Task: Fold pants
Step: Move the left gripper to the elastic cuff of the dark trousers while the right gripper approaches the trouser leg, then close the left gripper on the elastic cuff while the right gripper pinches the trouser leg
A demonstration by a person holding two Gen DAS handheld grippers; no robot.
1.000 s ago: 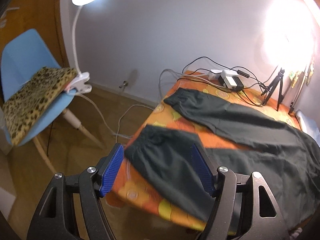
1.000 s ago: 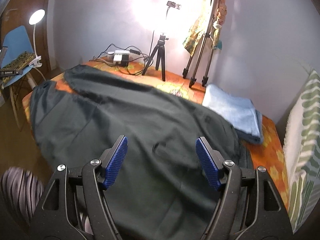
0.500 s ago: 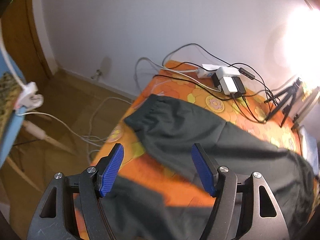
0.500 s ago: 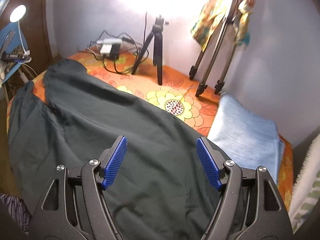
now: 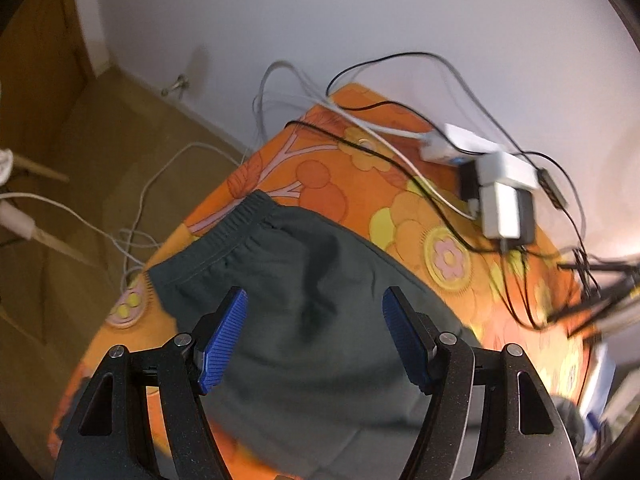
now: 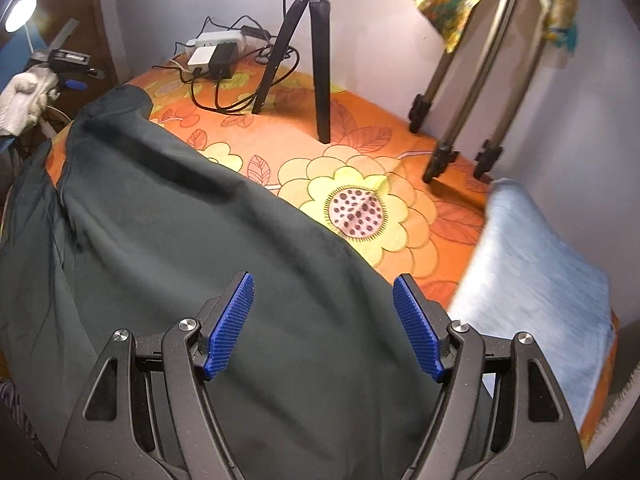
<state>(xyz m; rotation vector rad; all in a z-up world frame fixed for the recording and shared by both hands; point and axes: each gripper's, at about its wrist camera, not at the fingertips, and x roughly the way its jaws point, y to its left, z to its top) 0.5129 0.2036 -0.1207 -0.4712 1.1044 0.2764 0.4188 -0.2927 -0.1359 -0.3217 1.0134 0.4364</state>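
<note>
Dark green pants (image 6: pixel 168 240) lie spread flat on an orange flowered cloth (image 6: pixel 360 152). In the left wrist view, one leg's elastic cuff (image 5: pixel 224 236) points toward the table's left edge. My left gripper (image 5: pixel 314 336) is open and empty, hovering above that leg just behind the cuff. My right gripper (image 6: pixel 322 322) is open and empty above the wide upper part of the pants, near their far edge. The waistband is hidden below the right gripper.
A power strip with adapters and tangled cables (image 5: pixel 492 176) lies at the far corner. A black tripod (image 6: pixel 316 52) and two metal stands (image 6: pixel 460 112) stand on the cloth. A folded blue towel (image 6: pixel 532 264) lies at the right. Floor and cables (image 5: pixel 132 216) lie beyond the table's left edge.
Both grippers moved forward and lower over the table. The left one passed from the near leg to the far leg's cuff. The right one advanced toward the pants' far edge. Both stayed open.
</note>
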